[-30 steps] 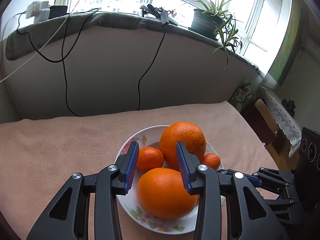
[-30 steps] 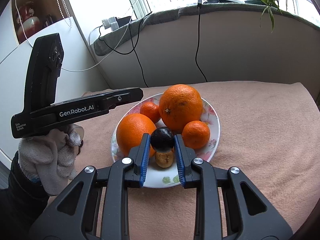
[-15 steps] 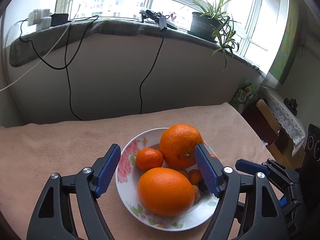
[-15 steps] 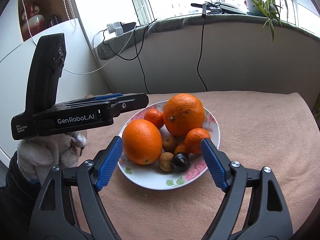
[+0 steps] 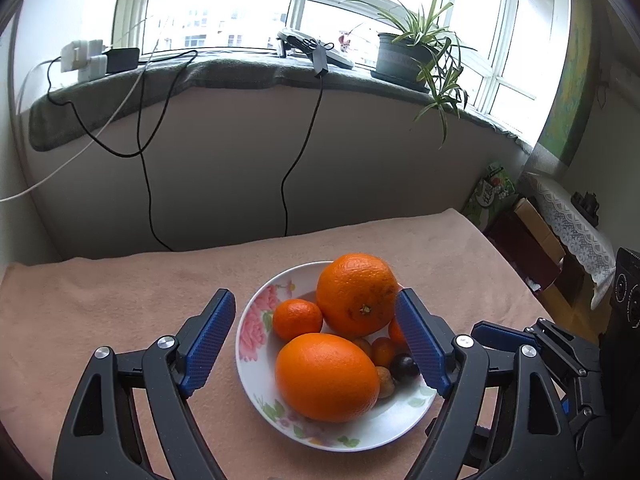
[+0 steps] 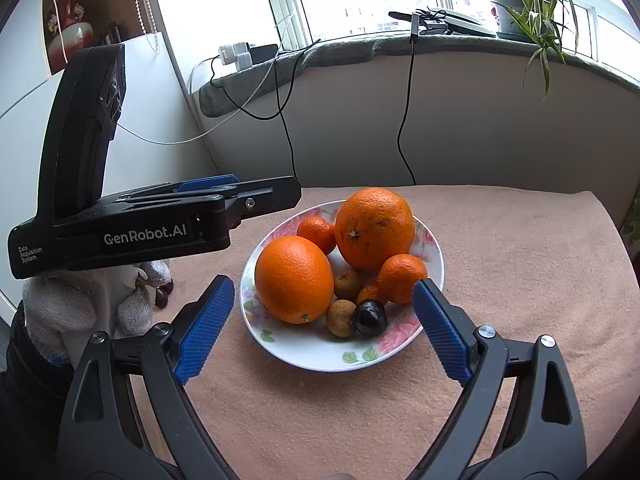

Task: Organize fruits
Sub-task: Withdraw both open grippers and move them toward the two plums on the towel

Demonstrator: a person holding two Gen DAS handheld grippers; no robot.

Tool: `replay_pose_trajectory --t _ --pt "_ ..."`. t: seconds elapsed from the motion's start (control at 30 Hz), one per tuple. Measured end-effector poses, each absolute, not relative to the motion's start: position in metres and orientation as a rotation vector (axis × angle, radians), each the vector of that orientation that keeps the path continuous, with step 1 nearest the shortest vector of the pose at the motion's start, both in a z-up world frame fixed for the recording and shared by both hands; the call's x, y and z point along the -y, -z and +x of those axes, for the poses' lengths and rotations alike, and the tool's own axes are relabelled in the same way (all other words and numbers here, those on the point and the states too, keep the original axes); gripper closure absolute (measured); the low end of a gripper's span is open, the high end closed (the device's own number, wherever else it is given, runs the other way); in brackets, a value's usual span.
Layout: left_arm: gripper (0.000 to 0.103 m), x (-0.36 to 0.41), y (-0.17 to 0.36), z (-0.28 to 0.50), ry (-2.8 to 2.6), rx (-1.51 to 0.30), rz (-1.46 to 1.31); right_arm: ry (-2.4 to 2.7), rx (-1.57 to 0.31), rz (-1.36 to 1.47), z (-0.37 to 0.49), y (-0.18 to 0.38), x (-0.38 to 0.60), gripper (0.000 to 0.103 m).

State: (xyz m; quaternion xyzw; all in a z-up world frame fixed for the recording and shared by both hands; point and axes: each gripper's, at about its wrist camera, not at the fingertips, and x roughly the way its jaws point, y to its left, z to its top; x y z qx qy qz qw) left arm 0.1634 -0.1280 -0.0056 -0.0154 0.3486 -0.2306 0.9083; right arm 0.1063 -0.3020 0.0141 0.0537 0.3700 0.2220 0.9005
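Both jaws stand apart, my right gripper [image 6: 324,328] widening, nothing gripped. Small dark plum [image 6: 371,317] lies in the white floral china plate [image 6: 304,354] on the counter: light, probably soft; grip its sides gently.

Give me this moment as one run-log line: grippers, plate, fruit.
left gripper: open, empty | right gripper: opening, empty | plate: on cloth, holds oranges, mandarins, dark plum | plum: lying in plate, free of both grippers
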Motion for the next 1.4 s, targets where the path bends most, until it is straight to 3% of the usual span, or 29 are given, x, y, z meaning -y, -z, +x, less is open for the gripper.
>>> replay_pose_trajectory --t 1.03,1.4 --pt "0.021 0.084 -0.012 0.121 0.406 -0.647 -0.052 -0.537 -0.739 0.062 0.078 -0.031 0.262 0.009" --pt "0.021 0.030 -0.007 0.106 0.319 -0.650 -0.091 -0.615 -0.767 0.050 0.073 -0.030 0.237 0.009"
